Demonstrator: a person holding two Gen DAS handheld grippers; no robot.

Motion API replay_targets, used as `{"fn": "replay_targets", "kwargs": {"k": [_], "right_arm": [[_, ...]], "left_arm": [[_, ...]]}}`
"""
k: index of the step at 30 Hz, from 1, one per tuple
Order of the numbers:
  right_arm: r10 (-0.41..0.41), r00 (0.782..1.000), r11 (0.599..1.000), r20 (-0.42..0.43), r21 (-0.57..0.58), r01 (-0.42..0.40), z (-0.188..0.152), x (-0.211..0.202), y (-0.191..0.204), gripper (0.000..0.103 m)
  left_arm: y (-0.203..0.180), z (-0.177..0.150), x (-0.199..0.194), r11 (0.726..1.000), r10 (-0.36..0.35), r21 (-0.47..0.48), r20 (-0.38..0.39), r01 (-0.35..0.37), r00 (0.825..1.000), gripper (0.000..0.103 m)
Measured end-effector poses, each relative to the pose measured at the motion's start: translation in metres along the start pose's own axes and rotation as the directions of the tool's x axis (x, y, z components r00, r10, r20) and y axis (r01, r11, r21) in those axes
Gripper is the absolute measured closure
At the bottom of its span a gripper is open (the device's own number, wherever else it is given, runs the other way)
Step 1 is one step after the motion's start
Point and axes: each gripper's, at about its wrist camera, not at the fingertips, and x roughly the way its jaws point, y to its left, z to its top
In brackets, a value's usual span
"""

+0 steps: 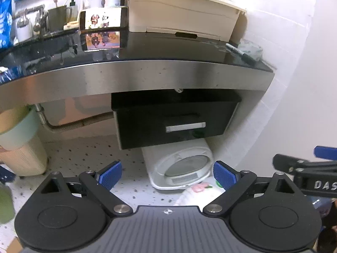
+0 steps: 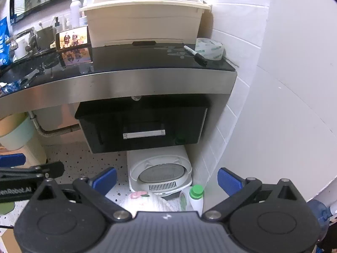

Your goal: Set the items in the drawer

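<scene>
A black drawer (image 1: 174,120) with a silver handle (image 1: 185,127) hangs shut under the dark countertop (image 1: 147,48); it also shows in the right wrist view (image 2: 143,124), handle (image 2: 144,134). A black marker (image 2: 195,55) and a roll of clear tape (image 2: 209,49) lie at the counter's right end; the marker shows in the left wrist view (image 1: 242,53). My left gripper (image 1: 167,176) is open and empty, low in front of the drawer. My right gripper (image 2: 167,181) is open and empty, beside it to the right.
A cream plastic box (image 2: 143,21) and a phone (image 2: 72,37) playing video stand on the counter, with bottles and cups to the left. A white round-windowed appliance (image 2: 160,172) sits on the floor under the drawer. A green-capped bottle (image 2: 195,196) stands by the tiled wall (image 2: 242,84).
</scene>
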Motion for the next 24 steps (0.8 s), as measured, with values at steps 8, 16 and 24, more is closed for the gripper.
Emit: {"fn": "replay_targets", "kwargs": {"k": [8,16,24], "right_arm": [[-0.017,1.0,1.0,-0.016,0.025,0.018,-0.0018,0.004,-0.0056,0.001],[-0.017,1.0,0.999,-0.009,0.036,0.017,-0.0016,0.0031,-0.0072,0.001],[-0.017,1.0,0.999,-0.002,0.041,0.018,-0.0019,0.0022,-0.0081,0.001]], "left_arm": [[-0.0072,0.0012,0.0015,1.0,-0.007,0.029,0.011,0.006,1.0,0.009],[-0.0097,0.0023,0.0039,0.999,-0.017,0.033,0.007,0.017,1.0,0.009],[-0.0083,0.0015,0.0044,0.997,-0.071,0.007,-0.002,0.071,0.997,0.009]]}}
